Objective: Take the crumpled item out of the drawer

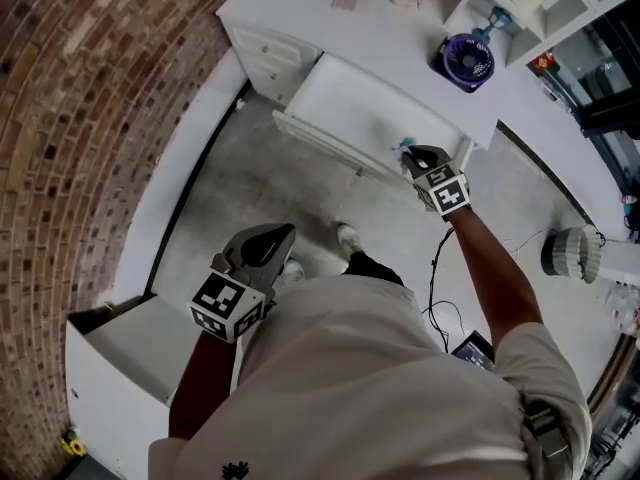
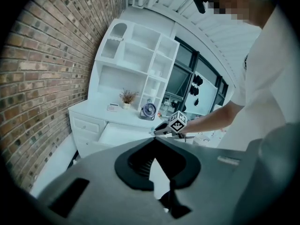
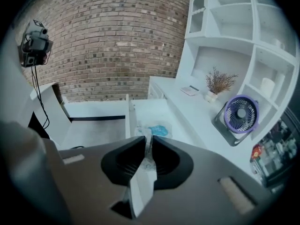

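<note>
Now we are pinching crumpled item (image 3: pixel 157 130) with right tongs (image 3: pixel 148 143) inside open drawer (image 3: pixel 143 108), at its right end; we are aiming for firm bite, straight lift over drawer wall. Left tongs (image 2: pixel 154 142) pressed together, empty.

This looks like a home study or small office. Ahead of the right hand-held gripper (image 3: pixel 147 142) stands a white desk (image 1: pixel 290 13) with drawers (image 1: pixel 268 60). Its tabletop (image 3: pixel 187 108) carries a small fan (image 3: pixel 240 115) and a potted dried plant (image 3: pixel 217 84). White shelves (image 3: pixel 234 29) rise up to the right, and a brick wall (image 3: pixel 108 41) stands beyond.
</note>
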